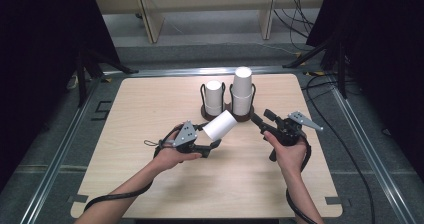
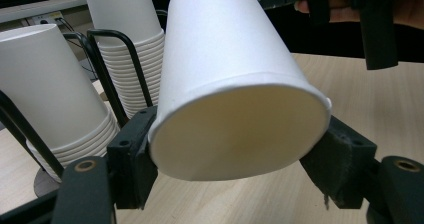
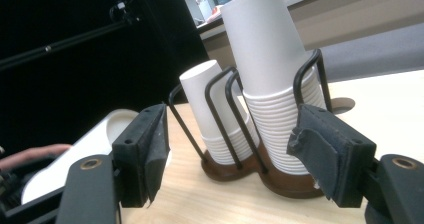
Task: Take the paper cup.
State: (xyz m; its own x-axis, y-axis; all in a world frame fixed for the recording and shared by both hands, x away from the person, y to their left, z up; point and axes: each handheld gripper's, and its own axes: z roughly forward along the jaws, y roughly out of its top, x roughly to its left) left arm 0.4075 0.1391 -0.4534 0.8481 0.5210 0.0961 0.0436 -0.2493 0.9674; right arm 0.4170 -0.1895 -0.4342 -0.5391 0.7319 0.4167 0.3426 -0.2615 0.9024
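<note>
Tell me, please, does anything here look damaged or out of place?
The pad on one jaw of the right gripper looks frayed at its edges. The paper cup in the left gripper lies tilted, its rim slightly squeezed.

Taller cup stack (image 2: 122, 14) top cut by left gripper view's upper edge; held cup (image 3: 75, 149) mostly hidden behind right claw (image 3: 232, 156).

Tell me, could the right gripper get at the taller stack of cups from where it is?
Probably yes. The right gripper holds nothing, points toward the taller stack, and bare table lies between. The left gripper and its cup sit to one side.
</note>
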